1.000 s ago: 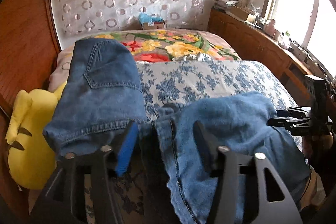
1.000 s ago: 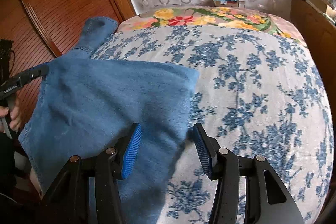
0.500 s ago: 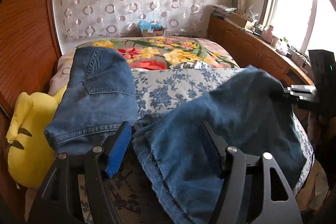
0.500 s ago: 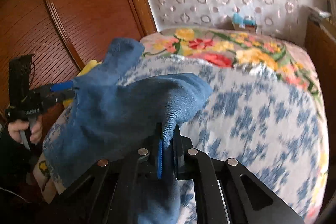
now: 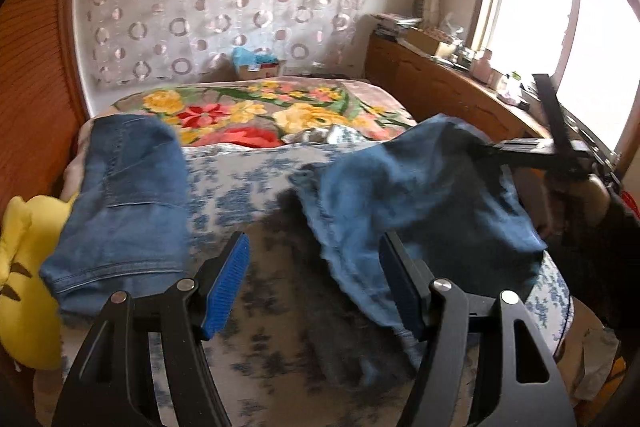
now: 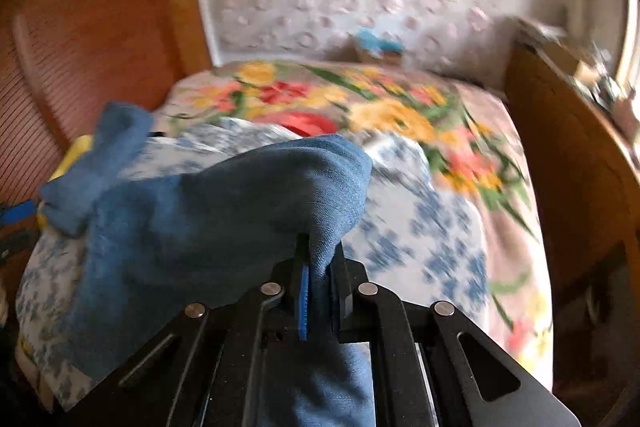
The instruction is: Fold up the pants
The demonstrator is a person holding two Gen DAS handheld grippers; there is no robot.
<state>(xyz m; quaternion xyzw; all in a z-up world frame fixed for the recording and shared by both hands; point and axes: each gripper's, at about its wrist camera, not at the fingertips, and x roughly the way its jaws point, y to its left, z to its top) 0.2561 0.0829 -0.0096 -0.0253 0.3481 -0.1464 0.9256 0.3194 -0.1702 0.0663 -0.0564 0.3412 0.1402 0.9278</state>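
Bed [image 5: 280, 367], spread beneath and ahead of both grippers, served as our folding surface; one blue-print sheet [image 6: 432, 227] covered its near part and one floral blanket [image 5: 256, 107] lay beyond. One pair of jeans [image 5: 124, 195] lay across it: the waist end rested ahead and left of our left gripper [image 5: 312, 283], while the other end was lifted to its right. Our right gripper [image 6: 318, 291] was clenched on that raised denim [image 6: 240, 203], the fabric pinched between its pads, presumably so the legs could be carried over toward the waist. Our left gripper stood released, jaws spread, gripping nothing; the raised cloth merely draped past its right finger [image 5: 404, 287]. One yellow plush toy [image 5: 24, 287] sat at far left
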